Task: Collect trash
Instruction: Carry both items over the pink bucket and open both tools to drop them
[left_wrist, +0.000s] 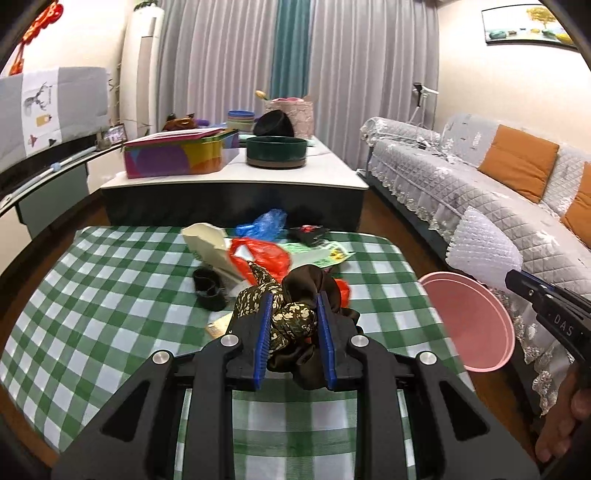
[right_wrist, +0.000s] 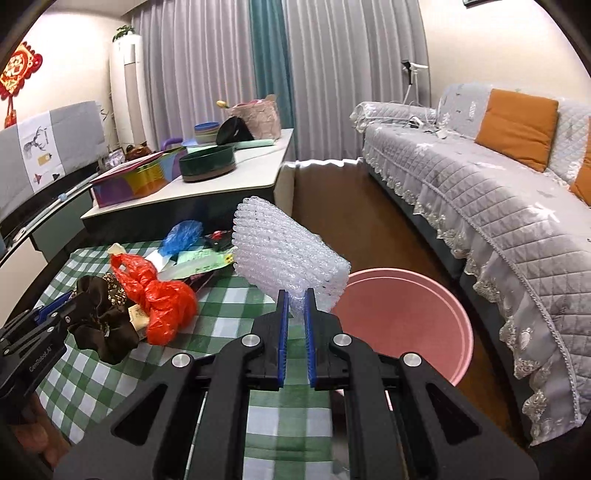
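Observation:
My left gripper (left_wrist: 294, 301) is shut on a brown floral cloth bundle (left_wrist: 295, 321), held above the green checked tablecloth (left_wrist: 110, 295). The same bundle (right_wrist: 103, 325) hangs at the left of the right wrist view. My right gripper (right_wrist: 296, 295) is shut on a folded sheet of white bubble wrap (right_wrist: 288, 254), lifted near the table's right edge, beside a pink bin (right_wrist: 402, 325) on the floor. In the left wrist view the bubble wrap (left_wrist: 484, 247) sits above that bin (left_wrist: 469, 325). A red plastic bag (left_wrist: 262, 258), a blue bag (left_wrist: 266, 221), a cream carton (left_wrist: 210, 247) and green paper (left_wrist: 325, 254) lie on the cloth.
A black band (left_wrist: 208, 288) lies left of the trash pile. Behind stands a white low table (left_wrist: 236, 177) with a colourful box (left_wrist: 177, 155) and a dark green bowl (left_wrist: 277, 151). A grey quilted sofa (right_wrist: 498, 206) with orange cushions runs along the right.

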